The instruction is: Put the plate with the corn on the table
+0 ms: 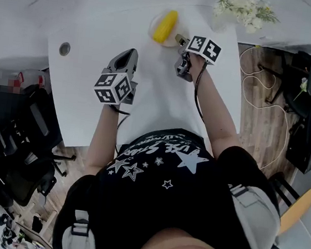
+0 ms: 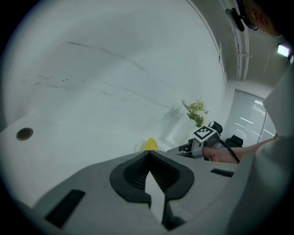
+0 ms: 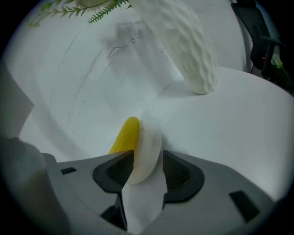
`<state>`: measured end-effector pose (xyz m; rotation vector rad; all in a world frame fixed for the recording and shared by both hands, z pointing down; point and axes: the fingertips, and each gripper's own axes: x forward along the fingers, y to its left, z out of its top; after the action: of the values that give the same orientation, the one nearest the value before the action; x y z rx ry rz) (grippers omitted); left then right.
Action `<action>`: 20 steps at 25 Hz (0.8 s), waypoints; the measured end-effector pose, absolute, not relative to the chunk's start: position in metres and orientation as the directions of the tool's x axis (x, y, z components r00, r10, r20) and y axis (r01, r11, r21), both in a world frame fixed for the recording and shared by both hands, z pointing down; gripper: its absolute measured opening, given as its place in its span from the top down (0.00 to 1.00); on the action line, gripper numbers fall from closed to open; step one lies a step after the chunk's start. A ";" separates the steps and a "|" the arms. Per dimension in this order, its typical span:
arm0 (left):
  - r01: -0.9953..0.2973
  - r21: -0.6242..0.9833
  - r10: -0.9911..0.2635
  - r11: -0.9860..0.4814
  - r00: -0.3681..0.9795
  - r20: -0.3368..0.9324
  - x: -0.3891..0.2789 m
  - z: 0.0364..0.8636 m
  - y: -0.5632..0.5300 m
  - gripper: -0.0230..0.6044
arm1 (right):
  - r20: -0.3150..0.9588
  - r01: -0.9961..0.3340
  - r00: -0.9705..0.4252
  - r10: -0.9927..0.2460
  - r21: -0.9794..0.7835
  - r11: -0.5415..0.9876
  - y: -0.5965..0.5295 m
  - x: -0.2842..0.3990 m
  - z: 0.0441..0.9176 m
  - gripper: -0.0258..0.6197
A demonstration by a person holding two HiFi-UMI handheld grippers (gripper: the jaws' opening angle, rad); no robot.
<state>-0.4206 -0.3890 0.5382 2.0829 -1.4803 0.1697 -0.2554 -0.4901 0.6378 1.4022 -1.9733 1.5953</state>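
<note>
Right gripper view shows, low in the middle of the frame, the right gripper (image 3: pixel 146 160) with jaws spread apart around the rim of the white plate (image 3: pixel 148 142). The plate carries the yellow corn (image 3: pixel 125 135) and sits on the table (image 3: pixel 239 119), with a white vase (image 3: pixel 188 46) beyond at upper right. The left gripper (image 2: pixel 148 153) has its jaws together, empty.

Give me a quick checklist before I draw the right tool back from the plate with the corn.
1. Plate down on the table: ok.
2. Corn lying on the plate: ok.
3. Right tool let go: ok, jaws apart with the plate rim between them.
4. Both pads clear of the rim: cannot tell, one sits very close.
5. Vase apart from plate and tool: ok.
6. Left tool shut, empty, away from the plate: ok.
</note>
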 end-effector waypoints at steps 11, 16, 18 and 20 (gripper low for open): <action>-0.912 0.353 -0.861 -0.210 0.344 0.376 -0.415 0.504 -0.355 0.95 | 0.614 -0.777 -0.551 -0.565 -0.625 0.079 -0.460 -0.234 0.593 0.72; -0.919 0.343 -0.878 -0.194 0.318 0.356 -0.408 0.488 -0.330 0.95 | 0.583 -0.782 -0.581 -0.568 -0.593 0.192 -0.443 -0.233 0.565 0.79; -0.924 0.339 -0.888 -0.178 0.299 0.348 -0.408 0.482 -0.320 0.95 | 0.570 -0.776 -0.600 -0.562 -0.584 0.236 -0.435 -0.234 0.556 0.81; -0.928 0.337 -0.899 -0.158 0.276 0.339 -0.406 0.476 -0.309 0.95 | 0.558 -0.769 -0.618 -0.554 -0.576 0.277 -0.427 -0.233 0.547 0.85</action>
<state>-0.4058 -0.3092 0.4760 2.0755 -1.6402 0.0807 -0.2329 -0.4271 0.5471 1.2212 -2.3000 1.2571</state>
